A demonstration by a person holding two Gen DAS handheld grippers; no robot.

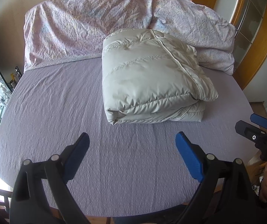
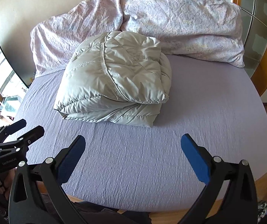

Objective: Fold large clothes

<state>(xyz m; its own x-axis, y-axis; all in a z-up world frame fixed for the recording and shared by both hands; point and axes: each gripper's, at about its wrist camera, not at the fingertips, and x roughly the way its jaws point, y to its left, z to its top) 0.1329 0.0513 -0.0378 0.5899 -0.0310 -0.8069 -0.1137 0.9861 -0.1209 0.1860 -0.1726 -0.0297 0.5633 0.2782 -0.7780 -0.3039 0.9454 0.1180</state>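
- My left gripper (image 1: 132, 141) and right gripper (image 2: 133, 143) hang over the near sheet (image 1: 77, 112), jaws apart, holding nothing.
- Mid-bed, the folded down jacket (image 1: 148, 74) looks finished; I'd only press its loose right flap flat.
- Beyond it, the bunched duvet (image 2: 180, 22) stays untouched.

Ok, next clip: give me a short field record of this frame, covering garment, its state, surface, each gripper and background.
garment: pale grey puffer jacket
state: folded into a compact bundle, layers stacked, seams showing on top
surface: lilac bedsheet, jacket lying on it
left gripper: open, fingers apart, holding nothing, short of the jacket
right gripper: open, holding nothing, short of the jacket
background: rumpled floral duvet heaped behind the jacket
contact: neither gripper touches the jacket
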